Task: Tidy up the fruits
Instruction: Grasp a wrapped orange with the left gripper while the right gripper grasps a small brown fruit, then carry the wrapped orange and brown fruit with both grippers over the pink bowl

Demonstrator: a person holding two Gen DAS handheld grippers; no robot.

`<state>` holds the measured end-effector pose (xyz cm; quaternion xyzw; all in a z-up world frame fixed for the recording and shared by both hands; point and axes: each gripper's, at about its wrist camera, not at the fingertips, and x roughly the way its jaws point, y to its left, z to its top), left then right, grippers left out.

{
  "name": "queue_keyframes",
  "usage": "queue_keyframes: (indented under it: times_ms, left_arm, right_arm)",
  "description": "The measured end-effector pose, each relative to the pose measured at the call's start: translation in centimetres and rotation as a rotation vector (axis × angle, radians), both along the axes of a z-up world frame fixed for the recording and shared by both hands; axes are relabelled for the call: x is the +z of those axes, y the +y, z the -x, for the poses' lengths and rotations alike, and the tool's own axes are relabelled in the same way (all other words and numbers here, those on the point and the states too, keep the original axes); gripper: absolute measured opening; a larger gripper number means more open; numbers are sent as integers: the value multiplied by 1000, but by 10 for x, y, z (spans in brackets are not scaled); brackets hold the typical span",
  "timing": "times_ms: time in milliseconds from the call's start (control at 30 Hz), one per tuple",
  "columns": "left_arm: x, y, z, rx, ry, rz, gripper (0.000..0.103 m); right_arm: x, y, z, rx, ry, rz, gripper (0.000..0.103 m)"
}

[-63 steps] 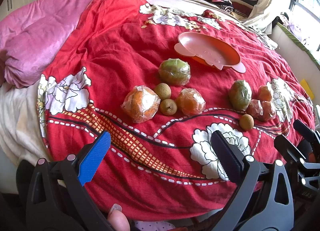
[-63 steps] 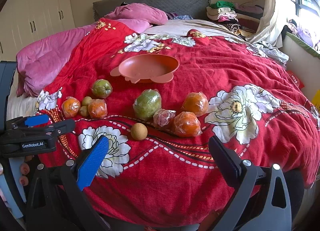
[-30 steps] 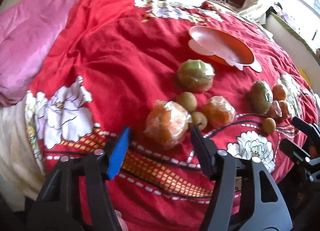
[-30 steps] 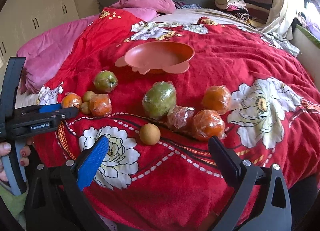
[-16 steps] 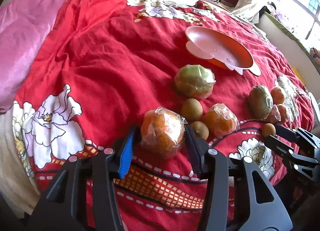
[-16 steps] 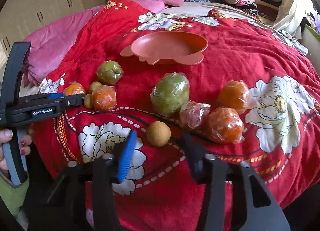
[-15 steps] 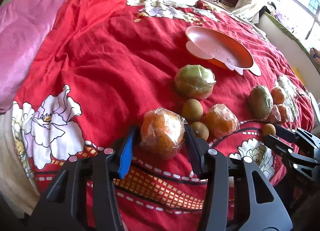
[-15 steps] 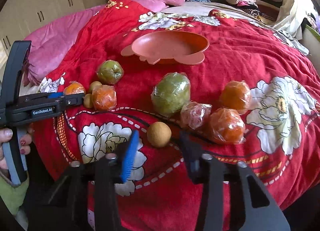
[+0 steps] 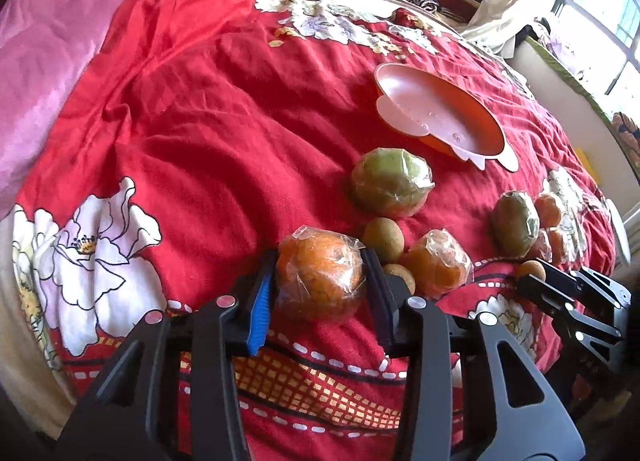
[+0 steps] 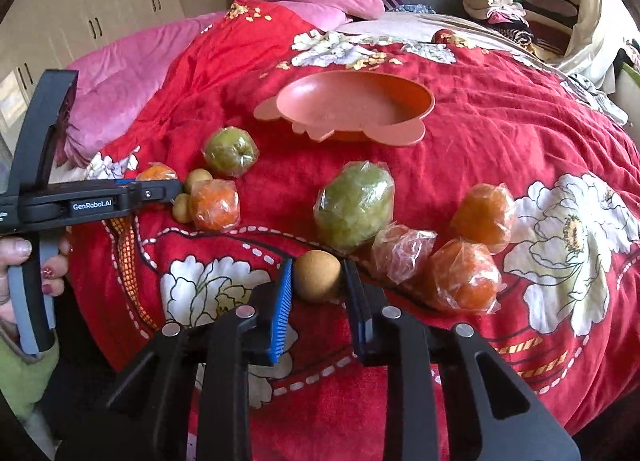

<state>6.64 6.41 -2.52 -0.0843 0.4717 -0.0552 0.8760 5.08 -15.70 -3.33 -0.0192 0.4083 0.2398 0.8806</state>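
My left gripper [image 9: 320, 281] is shut on a plastic-wrapped orange [image 9: 320, 281] that rests on the red bedspread. Beside it lie two small brown fruits [image 9: 383, 240], another wrapped orange [image 9: 438, 264] and a wrapped green fruit [image 9: 390, 182]. My right gripper [image 10: 317, 276] is shut on a small round brown fruit [image 10: 317, 276] on the bedspread. Behind it lie a wrapped green fruit [image 10: 354, 205] and several wrapped oranges [image 10: 464, 275]. An empty pink bowl [image 10: 348, 103] sits farther back on the bed; it also shows in the left wrist view [image 9: 436, 113].
The red flowered bedspread [image 10: 500, 133] covers a soft, wrinkled bed. A pink quilt [image 10: 132, 77] lies at the left and folded clothes [image 10: 504, 9] at the far right. The left gripper [image 10: 92, 203] and the hand holding it show at the left of the right wrist view.
Both grippers moved forward and down to the fruit. The left jaws closed on the wrapped orange and the right jaws closed on the small brown fruit.
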Motion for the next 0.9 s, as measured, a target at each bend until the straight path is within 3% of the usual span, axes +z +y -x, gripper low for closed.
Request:
queue_keyframes:
  times_ms: [333,633,900]
  left_arm:
    - [28,1,-8,-1,-43,24,33]
    - [48,-17,-51,-32,-69,29,33]
    - [49,-43,-101,-89,-36,42,33]
  right_arm:
    - [25,-5,-9,28,-23,-71,24]
    - [35,-1,-45,54,-56,-68,24]
    - [33,6,-91,70,-58,-39,24]
